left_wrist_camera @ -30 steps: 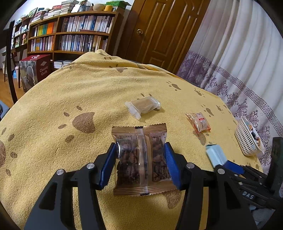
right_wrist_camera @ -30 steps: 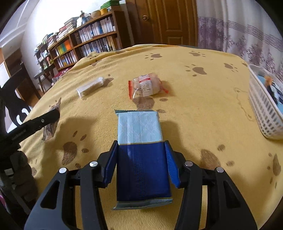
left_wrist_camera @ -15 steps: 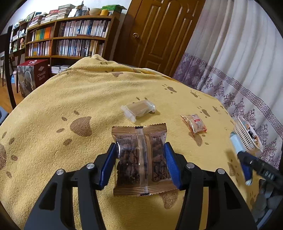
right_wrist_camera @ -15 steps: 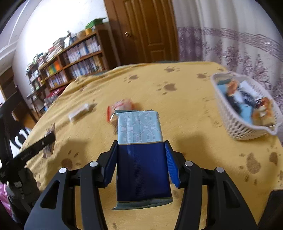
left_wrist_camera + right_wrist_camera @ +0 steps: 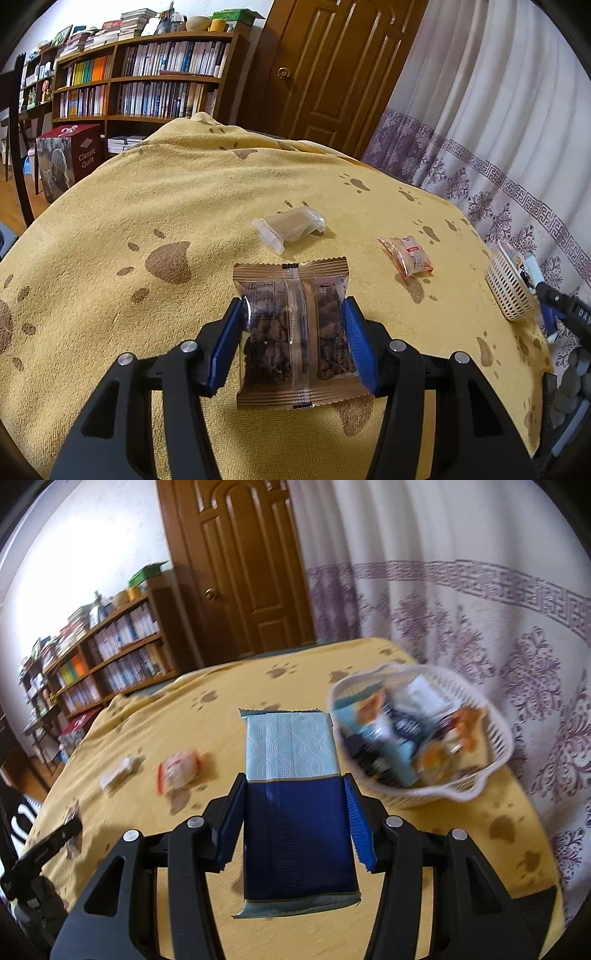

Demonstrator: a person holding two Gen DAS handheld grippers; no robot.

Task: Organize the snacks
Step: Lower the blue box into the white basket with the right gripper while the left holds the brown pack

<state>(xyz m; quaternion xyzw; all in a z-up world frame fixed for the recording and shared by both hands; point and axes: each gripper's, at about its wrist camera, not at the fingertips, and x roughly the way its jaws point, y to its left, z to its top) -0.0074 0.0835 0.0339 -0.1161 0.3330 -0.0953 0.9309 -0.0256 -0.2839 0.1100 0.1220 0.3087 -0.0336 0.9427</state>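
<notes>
My left gripper (image 5: 293, 332) is shut on a brown nut-snack packet (image 5: 291, 325), held above the yellow paw-print cloth (image 5: 147, 206). My right gripper (image 5: 294, 812) is shut on a blue and light-blue packet (image 5: 295, 812), held just left of the white basket (image 5: 495, 760), which holds several snacks. A clear wrapped bar (image 5: 291, 227) and an orange-edged clear packet (image 5: 408, 254) lie on the cloth. Both also show blurred in the right wrist view, the bar (image 5: 116, 777) and the packet (image 5: 179, 773). The basket (image 5: 508, 293) shows at the left wrist view's right edge, with the right gripper beside it.
A bookshelf (image 5: 147, 85), a wooden door (image 5: 332, 70) and a curtain (image 5: 498, 110) stand beyond the table. A red quilt box (image 5: 70, 162) sits on the floor at left. The table's right edge lies just past the basket.
My right gripper has swung right with the blue packet, from over the table's middle to beside the basket. My left gripper has kept its packet and barely moved.
</notes>
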